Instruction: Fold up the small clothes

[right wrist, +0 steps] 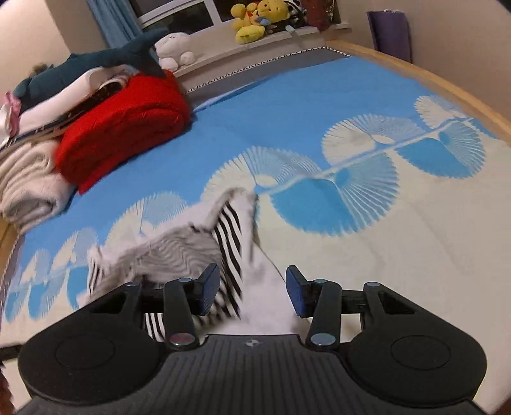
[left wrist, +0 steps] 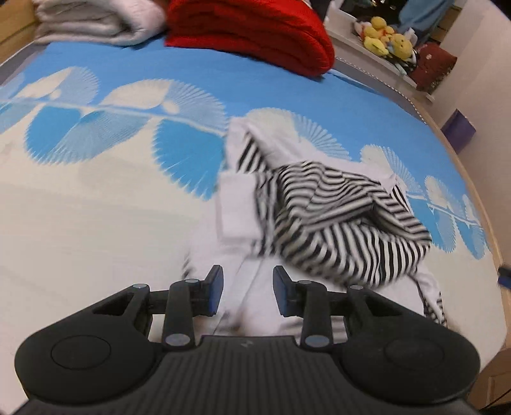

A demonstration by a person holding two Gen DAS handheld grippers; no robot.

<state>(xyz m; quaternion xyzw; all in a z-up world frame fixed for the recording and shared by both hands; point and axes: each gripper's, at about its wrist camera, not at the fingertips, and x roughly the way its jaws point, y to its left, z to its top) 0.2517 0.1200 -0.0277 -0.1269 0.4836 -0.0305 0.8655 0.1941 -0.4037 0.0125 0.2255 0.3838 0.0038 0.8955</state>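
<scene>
We hold the left gripper [left wrist: 246,292] and the right gripper [right wrist: 252,293] partly open and empty above the striped garment [left wrist: 335,217], which lies crumpled on the bed sheet [left wrist: 95,223], probably so that we can choose new edges to grasp.

1. A home bedroom is shown: a wooden-framed bed [right wrist: 415,68] is covered by a blue and cream fan-patterned sheet [left wrist: 95,198].
2. Folded red blanket [left wrist: 252,32] and cream blanket [left wrist: 92,22] are stacked on it.
3. Yellow plush toys [right wrist: 255,19], a white plush [right wrist: 174,49] and a plush shark [right wrist: 95,64] are seen by the window ledge [right wrist: 223,54].
</scene>
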